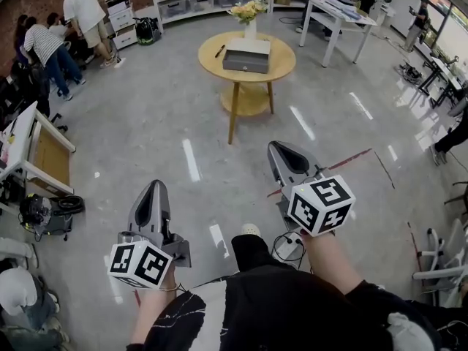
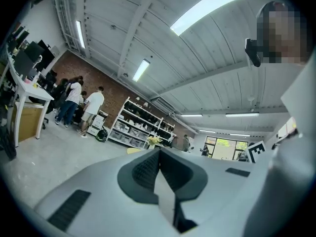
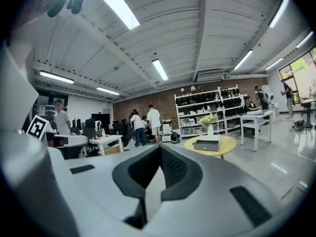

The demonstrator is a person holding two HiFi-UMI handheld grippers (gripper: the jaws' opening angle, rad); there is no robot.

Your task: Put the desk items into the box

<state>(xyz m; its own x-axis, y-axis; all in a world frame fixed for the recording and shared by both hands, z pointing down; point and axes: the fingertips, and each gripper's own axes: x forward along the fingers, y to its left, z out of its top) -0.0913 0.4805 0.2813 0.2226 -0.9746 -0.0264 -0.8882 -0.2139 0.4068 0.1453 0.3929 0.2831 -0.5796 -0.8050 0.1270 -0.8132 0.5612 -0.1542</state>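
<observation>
Polished grey floor [image 1: 161, 115] fills the head view, glossy with streaks of reflected light. At the far middle stands a round wooden table [image 1: 281, 66] on slim legs. On its top lies the box [image 1: 246, 55], a flat rectangular grey case with a paler lid. A thin dark pen [image 1: 219, 50] lies just left of it, and a white vase of yellow flowers [image 1: 248, 12] stands on the far side. Well apart from the table, at the near edge, the left gripper [image 1: 156, 186] and right gripper [image 1: 277, 147] point towards it. Both are smooth grey tapered shells with dark inner pads, and the right one carries a white marker cube [image 1: 320, 205] printed with black squares.

From the left gripper view, the left gripper [image 2: 159, 150] has its two ribbed dark pads pressed together along one seam, with nothing between them. Beyond lie a brick wall [image 2: 89, 75], open metal shelves [image 2: 140, 125] and a ribbed white ceiling with strip lights.

From the right gripper view, the right gripper [image 3: 159, 147] is likewise closed pad to pad and empty. Far ahead and to the right, the yellow table [image 3: 228, 143] bears the box [image 3: 207, 143] and the flowers [image 3: 209, 120]. People [image 3: 154, 123] stand near the brick wall on the left.
</observation>
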